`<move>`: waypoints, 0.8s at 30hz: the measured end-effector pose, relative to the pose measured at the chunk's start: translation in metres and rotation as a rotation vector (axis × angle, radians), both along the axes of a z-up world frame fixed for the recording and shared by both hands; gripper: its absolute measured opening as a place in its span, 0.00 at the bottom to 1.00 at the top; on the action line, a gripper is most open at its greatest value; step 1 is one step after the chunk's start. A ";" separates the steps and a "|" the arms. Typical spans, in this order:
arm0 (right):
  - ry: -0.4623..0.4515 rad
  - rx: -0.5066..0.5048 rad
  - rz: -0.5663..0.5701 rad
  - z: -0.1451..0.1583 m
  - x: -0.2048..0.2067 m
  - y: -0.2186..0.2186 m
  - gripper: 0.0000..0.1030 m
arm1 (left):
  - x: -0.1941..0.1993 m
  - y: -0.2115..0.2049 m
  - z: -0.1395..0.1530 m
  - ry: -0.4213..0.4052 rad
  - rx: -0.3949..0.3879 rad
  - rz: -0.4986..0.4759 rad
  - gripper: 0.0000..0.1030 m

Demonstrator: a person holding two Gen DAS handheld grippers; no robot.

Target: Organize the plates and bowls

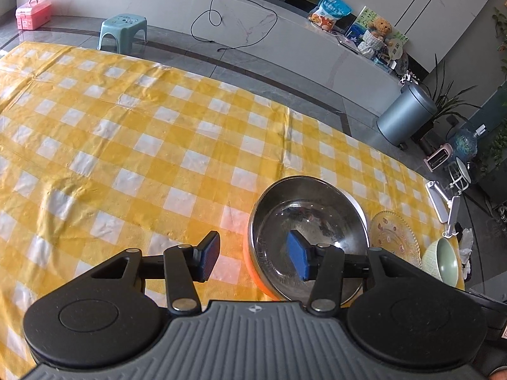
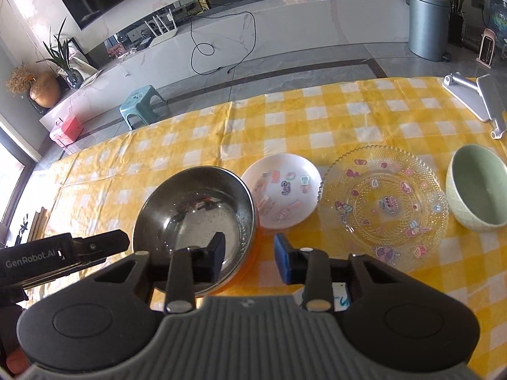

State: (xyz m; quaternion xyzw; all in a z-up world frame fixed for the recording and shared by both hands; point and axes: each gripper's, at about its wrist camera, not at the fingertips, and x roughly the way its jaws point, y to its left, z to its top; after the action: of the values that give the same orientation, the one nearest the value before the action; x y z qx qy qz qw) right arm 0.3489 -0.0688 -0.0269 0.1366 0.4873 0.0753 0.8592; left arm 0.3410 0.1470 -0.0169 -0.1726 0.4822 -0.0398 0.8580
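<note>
The steel bowl (image 2: 195,218) is polished metal, shiny and mirror-like inside, with an orange outer skin showing at its lower edge. Beside it the white plate (image 2: 282,194) looks like glazed ceramic with printed pictures. The glass plate (image 2: 385,205) is clear, with a beaded, textured rim. The green bowl (image 2: 475,186) is smooth inside, dimpled outside. The checked cloth (image 1: 158,145) on the bench is creased, slightly glossy. The floor (image 1: 285,72) is polished stone tile.
</note>
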 end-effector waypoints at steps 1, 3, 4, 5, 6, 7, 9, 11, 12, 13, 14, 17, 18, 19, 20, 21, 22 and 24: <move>0.012 0.008 -0.002 -0.005 0.005 0.000 0.25 | 0.003 -0.001 -0.004 0.008 0.003 0.000 0.48; 0.030 0.020 -0.004 -0.012 0.012 0.001 0.22 | 0.010 -0.004 -0.013 0.030 0.019 0.003 0.37; 0.039 0.023 -0.005 -0.014 0.015 0.003 0.20 | 0.012 -0.005 -0.016 0.036 0.024 0.000 0.34; 0.046 0.027 -0.004 -0.017 0.018 0.004 0.19 | 0.014 -0.006 -0.019 0.040 0.024 -0.003 0.30; 0.049 0.025 -0.006 -0.019 0.019 0.005 0.16 | 0.015 -0.007 -0.021 0.046 0.023 -0.006 0.27; 0.050 0.021 -0.008 -0.020 0.021 0.005 0.15 | 0.015 -0.007 -0.022 0.048 0.022 -0.008 0.24; 0.052 0.012 -0.014 -0.021 0.022 0.005 0.11 | 0.016 -0.008 -0.023 0.049 0.024 -0.014 0.10; 0.055 0.014 -0.018 -0.022 0.022 0.005 0.10 | 0.017 -0.011 -0.021 0.050 0.036 -0.019 0.09; 0.056 0.008 -0.018 -0.021 0.022 0.006 0.09 | 0.017 -0.013 -0.020 0.052 0.046 -0.021 0.08; 0.059 -0.002 -0.017 -0.020 0.021 0.007 0.09 | 0.015 -0.014 -0.018 0.054 0.056 -0.023 0.08; 0.064 -0.009 -0.019 -0.019 0.020 0.008 0.08 | 0.013 -0.016 -0.015 0.053 0.067 -0.025 0.08; 0.063 -0.009 -0.018 -0.012 0.012 0.008 0.07 | 0.003 -0.018 -0.003 0.042 0.084 -0.030 0.08; 0.061 -0.006 -0.016 -0.008 0.007 0.008 0.07 | -0.002 -0.017 0.002 0.038 0.086 -0.031 0.08; 0.059 -0.003 -0.013 -0.004 0.003 0.008 0.07 | -0.007 -0.017 0.007 0.034 0.089 -0.032 0.08; 0.056 0.002 -0.011 0.000 -0.002 0.008 0.07 | -0.012 -0.016 0.012 0.029 0.091 -0.032 0.08; 0.051 0.007 -0.010 0.005 -0.007 0.008 0.06 | -0.018 -0.017 0.019 0.021 0.095 -0.031 0.08; 0.045 0.010 -0.008 0.011 -0.013 0.008 0.06 | -0.025 -0.016 0.026 0.013 0.098 -0.031 0.08; 0.028 0.008 0.001 0.022 -0.024 0.008 0.06 | -0.039 -0.016 0.039 -0.001 0.105 -0.030 0.08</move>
State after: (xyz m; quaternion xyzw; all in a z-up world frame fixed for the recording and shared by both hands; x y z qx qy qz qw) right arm 0.3245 -0.0604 -0.0045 0.1407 0.4989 0.0757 0.8518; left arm 0.3025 0.1308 0.0220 -0.1198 0.4858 -0.0275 0.8654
